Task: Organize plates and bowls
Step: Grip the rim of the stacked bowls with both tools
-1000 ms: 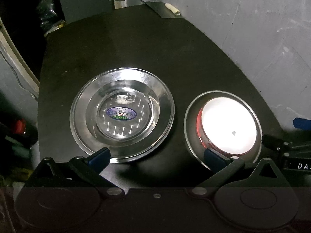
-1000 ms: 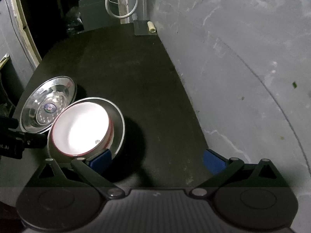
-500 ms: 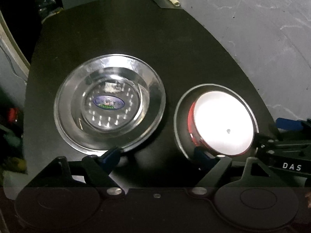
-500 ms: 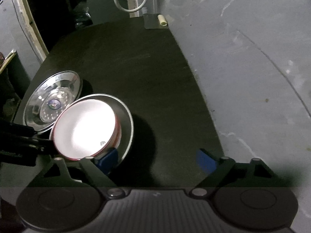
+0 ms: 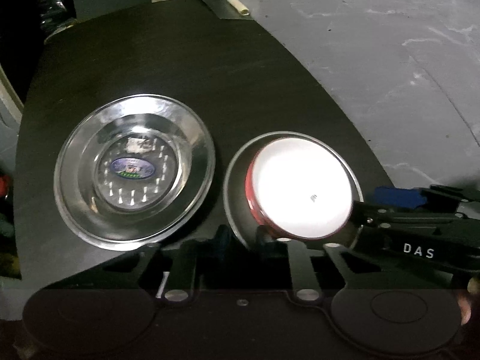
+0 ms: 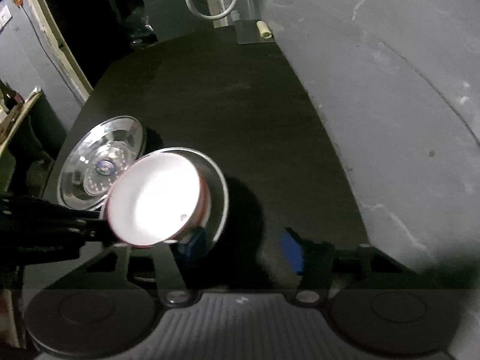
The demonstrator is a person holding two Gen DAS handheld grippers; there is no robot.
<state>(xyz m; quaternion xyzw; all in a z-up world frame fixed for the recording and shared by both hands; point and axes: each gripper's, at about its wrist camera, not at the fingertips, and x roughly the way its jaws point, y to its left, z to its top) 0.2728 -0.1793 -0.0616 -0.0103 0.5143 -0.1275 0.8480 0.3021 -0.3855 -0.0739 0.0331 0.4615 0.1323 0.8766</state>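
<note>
Well, table (image 5: 210, 60): dark and dimly lit, with both plates toward its near edge. A lift that swings sideways has little room before the near and right edges.
Bare plate (image 5: 78, 162): steel, lying flat by the near left corner, just beside the other plate and not touching it. If the load drifts left, the rims could clash.
Loaded plate (image 5: 237, 180): steel, lying toward the near right part of the table and carrying the bowl. It is slick and thin-rimmed, so a shallow bite on the rim could slip. If one side rises before the other, it will tip.
Bowl (image 5: 300, 186): red outside and white inside, sitting loose on the loaded plate and seemingly off-centre toward the near side. I judge it the likeliest casualty, since any tilt or jerk could send it sliding off onto the table or over the edge.
Left gripper (image 5: 241, 237): its jaws have just been closing and stand nearly together astride the loaded plate's near left rim. It is too dark to tell whether they have actually bitten.
Right gripper (image 6: 243, 246): its jaws have just been closing but stand apart. One pad is at the plate's rim and the other is clear of it. Lifting now would leave that side unsupported.
</note>
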